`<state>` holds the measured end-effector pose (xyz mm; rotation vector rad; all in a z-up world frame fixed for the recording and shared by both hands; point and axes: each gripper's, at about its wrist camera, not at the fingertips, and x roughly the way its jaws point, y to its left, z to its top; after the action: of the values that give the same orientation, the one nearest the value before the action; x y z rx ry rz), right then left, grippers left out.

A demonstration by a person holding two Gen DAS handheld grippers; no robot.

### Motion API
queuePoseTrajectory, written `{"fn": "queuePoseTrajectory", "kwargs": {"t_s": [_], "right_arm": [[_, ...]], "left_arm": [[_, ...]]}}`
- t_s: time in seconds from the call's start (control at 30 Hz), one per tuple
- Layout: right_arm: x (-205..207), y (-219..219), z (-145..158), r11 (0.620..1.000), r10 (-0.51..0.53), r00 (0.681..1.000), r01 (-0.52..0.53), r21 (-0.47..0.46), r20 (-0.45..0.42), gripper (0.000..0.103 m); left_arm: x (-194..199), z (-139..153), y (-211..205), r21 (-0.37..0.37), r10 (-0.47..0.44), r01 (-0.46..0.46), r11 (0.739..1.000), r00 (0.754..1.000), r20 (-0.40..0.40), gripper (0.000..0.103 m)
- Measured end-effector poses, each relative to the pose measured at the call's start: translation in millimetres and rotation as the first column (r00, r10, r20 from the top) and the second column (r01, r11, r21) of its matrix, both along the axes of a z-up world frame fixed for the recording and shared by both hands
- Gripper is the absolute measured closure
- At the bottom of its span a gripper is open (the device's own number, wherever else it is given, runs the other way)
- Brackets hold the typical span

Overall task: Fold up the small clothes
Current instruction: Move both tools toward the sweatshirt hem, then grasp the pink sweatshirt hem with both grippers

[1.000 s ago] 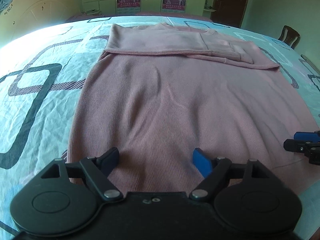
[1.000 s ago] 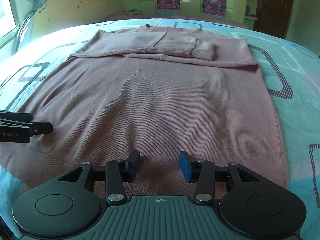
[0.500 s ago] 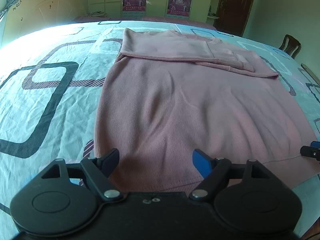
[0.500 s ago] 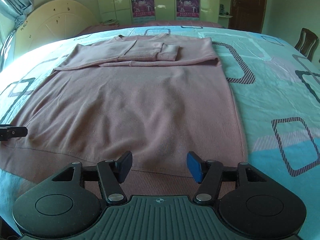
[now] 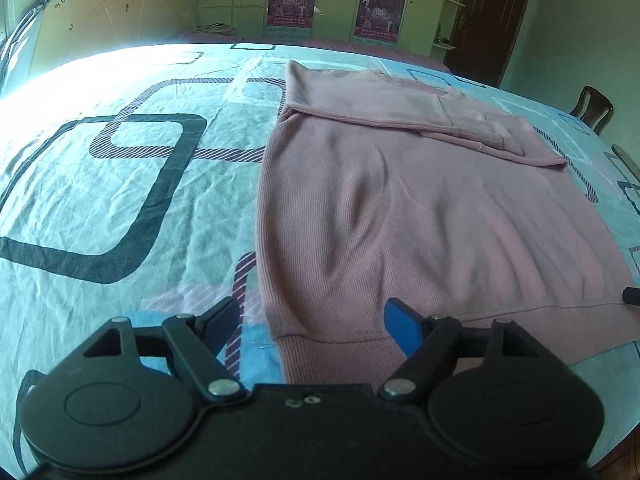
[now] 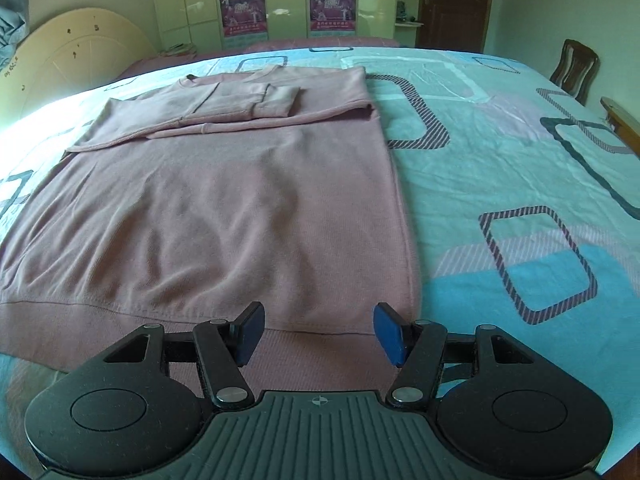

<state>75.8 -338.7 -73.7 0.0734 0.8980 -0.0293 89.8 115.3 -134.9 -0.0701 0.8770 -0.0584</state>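
Pink sweater (image 5: 400, 208): we see it lying flat on the patterned bedsheet (image 5: 120, 184), sleeves folded across the chest at the far end.
Left view: we alone catch the sweater's left hem corner here; our left gripper (image 5: 312, 322) hovers over it, jaws apart, nothing pinched.
Right view: only here we see the right hem corner; our right gripper (image 6: 318, 330), jaws just widened, hangs unclenched above the hem band.
Chair (image 6: 574, 68): beyond the bed's right edge.
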Motion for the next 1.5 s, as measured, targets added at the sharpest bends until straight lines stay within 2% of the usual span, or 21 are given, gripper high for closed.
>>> {"fn": "queuePoseTrajectory", "kwargs": {"t_s": [0.1, 0.2, 0.4, 0.63, 0.67, 0.7, 0.8, 0.9, 0.97, 1.0, 1.2, 1.33, 1.37, 1.43, 1.47, 1.5], "right_arm": [[-1.6, -12.0, -0.4, 0.999, -0.044, 0.999, 0.044, -0.005, -0.003, 0.041], [-4.6, -22.7, -0.9, 0.996, -0.086, 0.996, 0.086, 0.014, -0.002, 0.03], [-2.7, -30.7, -5.3, 0.995, -0.097, 0.995, 0.097, 0.005, -0.024, 0.03], [1.0, -40.5, -17.7, 0.992, -0.099, 0.993, 0.104, 0.076, -0.065, 0.031], [0.9, -40.7, -17.6, 0.992, -0.094, 0.993, 0.099, 0.082, -0.065, 0.034], [0.8, -41.1, -17.5, 0.991, -0.084, 0.994, 0.09, 0.098, -0.065, 0.043], [1.2, -38.4, -15.4, 0.991, -0.058, 0.997, 0.064, 0.116, -0.058, 0.059], [1.9, -37.3, -16.9, 0.992, -0.05, 0.997, 0.057, 0.112, -0.062, 0.059], [1.4, -38.4, -16.1, 0.99, -0.052, 0.996, 0.06, 0.126, -0.066, 0.062], [0.9, -39.4, -15.5, 0.989, -0.051, 0.996, 0.06, 0.133, -0.068, 0.067], [-0.6, -41.5, -16.7, 0.989, -0.043, 0.995, 0.054, 0.137, -0.088, 0.066], [0.2, -37.1, -16.2, 0.99, -0.022, 0.993, 0.037, 0.136, -0.112, 0.066], [0.5, -37.6, -16.0, 0.989, -0.017, 0.993, 0.035, 0.147, -0.12, 0.068], [2.0, -41.5, -14.5, 0.982, -0.007, 0.991, 0.031, 0.188, -0.13, 0.083], [3.3, -44.0, -13.3, 0.976, -0.002, 0.991, 0.031, 0.214, -0.136, 0.085], [4.2, -45.1, -12.1, 0.974, 0.004, 0.99, 0.027, 0.224, -0.138, 0.086]], "left_arm": [[-0.7, -4.3, 6.3, -0.005, 0.007, -0.007, 1.0, 1.0, -0.017, 0.025], [1.1, -12.9, 8.4, -0.033, 0.009, -0.011, 0.999, 0.999, -0.053, 0.029], [0.4, -20.6, 7.6, -0.08, 0.0, -0.005, 0.997, 0.998, -0.066, 0.034], [7.6, -22.1, 0.9, -0.127, -0.024, 0.013, 0.992, 0.996, -0.09, 0.039], [8.9, -22.1, 0.6, -0.144, -0.024, 0.011, 0.99, 0.995, -0.093, 0.039], [10.2, -22.3, 1.2, -0.165, -0.02, 0.005, 0.986, 0.995, -0.093, 0.041], [14.2, -23.6, 2.7, -0.186, -0.005, -0.012, 0.983, 0.996, -0.093, 0.052], [17.7, -22.8, 1.7, -0.176, -0.026, 0.009, 0.984, 0.995, -0.094, 0.064], [17.5, -21.8, 4.6, -0.179, -0.029, 0.012, 0.984, 0.995, -0.094, 0.076], [16.9, -21.8, 7.2, -0.184, -0.026, 0.008, 0.983, 0.995, -0.095, 0.078], [14.4, -23.2, 7.6, -0.178, -0.043, 0.024, 0.984, 0.994, -0.103, 0.074], [15.7, -22.2, 7.0, -0.188, -0.045, 0.024, 0.982, 0.993, -0.109, 0.077], [16.3, -21.6, 6.8, -0.187, -0.05, 0.028, 0.982, 0.993, -0.11, 0.078], [18.7, -20.1, 9.7, -0.2, -0.051, 0.027, 0.979, 0.992, -0.118, 0.085], [20.7, -18.7, 12.4, -0.211, -0.046, 0.02, 0.977, 0.991, -0.122, 0.091], [22.3, -17.2, 15.2, -0.225, -0.04, 0.011, 0.974, 0.991, -0.125, 0.093]]}}
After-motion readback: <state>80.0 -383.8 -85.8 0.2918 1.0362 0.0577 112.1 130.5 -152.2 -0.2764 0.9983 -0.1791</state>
